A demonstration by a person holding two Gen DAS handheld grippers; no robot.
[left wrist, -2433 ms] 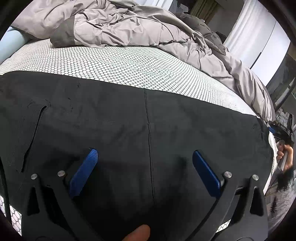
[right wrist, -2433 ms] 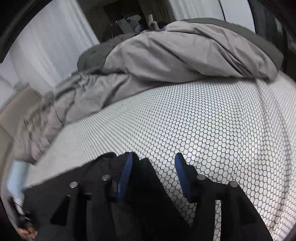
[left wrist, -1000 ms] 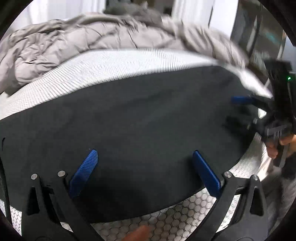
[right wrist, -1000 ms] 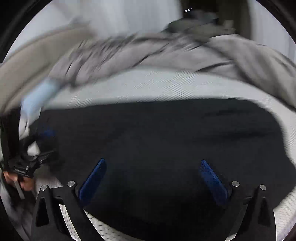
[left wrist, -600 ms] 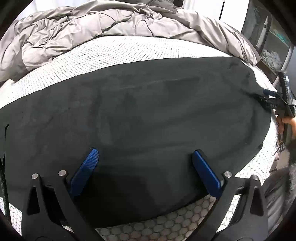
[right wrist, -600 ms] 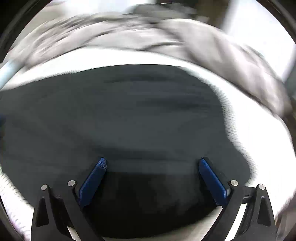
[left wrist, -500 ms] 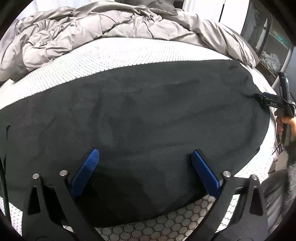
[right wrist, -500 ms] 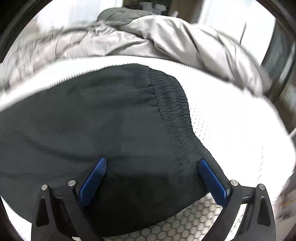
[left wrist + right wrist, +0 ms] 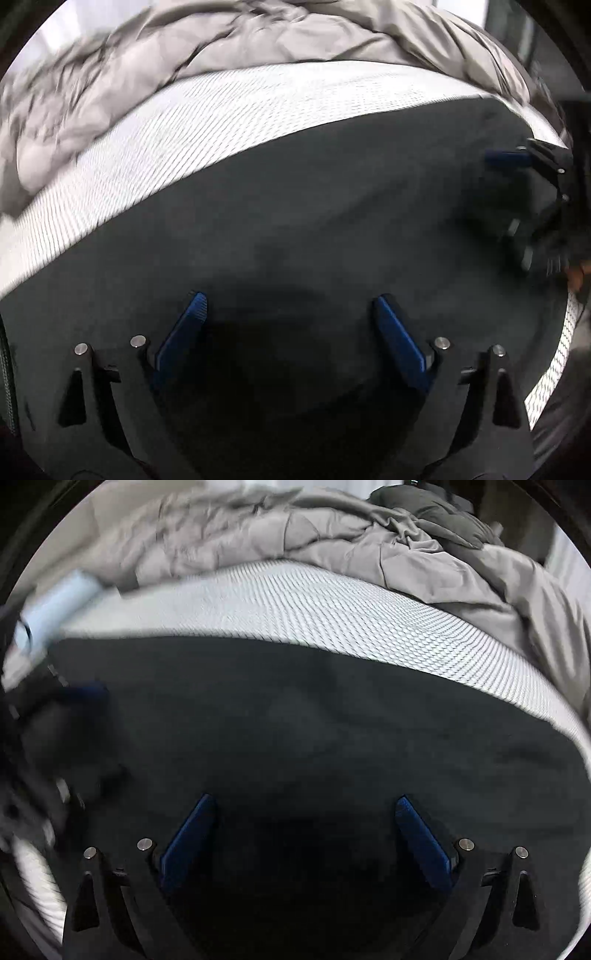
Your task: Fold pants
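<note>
From my left wrist camera, the black pants (image 9: pixel 314 206) lie spread flat on the bed, on its white honeycomb-patterned mattress cover (image 9: pixel 229 110). They show as one broad dark panel with a clean curved edge, so I judge at least one fold is already made, though motion blur keeps me from seeing layers or seams. My left gripper (image 9: pixel 290 306) hangs just above the cloth, its jaws spread wide with nothing pinched; they have just eased inward a little, and only the flat fabric lies beneath the gap. At the far right edge I see my right gripper (image 9: pixel 517 162), blurred, over the pants' end.

From my right wrist camera, the same pants (image 9: pixel 332 731) fill the lower half, and the right gripper's (image 9: pixel 306 812) jaws are also spread and empty over the fabric. The left gripper (image 9: pixel 79 698) shows as a smear at the left edge. What remains, as I judge it, is to take an end and bring it across for the next fold.

Count: one pair of pants, two grippers, one rumpled grey duvet (image 9: pixel 295 535) behind, one pale blue roll-shaped object (image 9: pixel 59 602) at the left.
</note>
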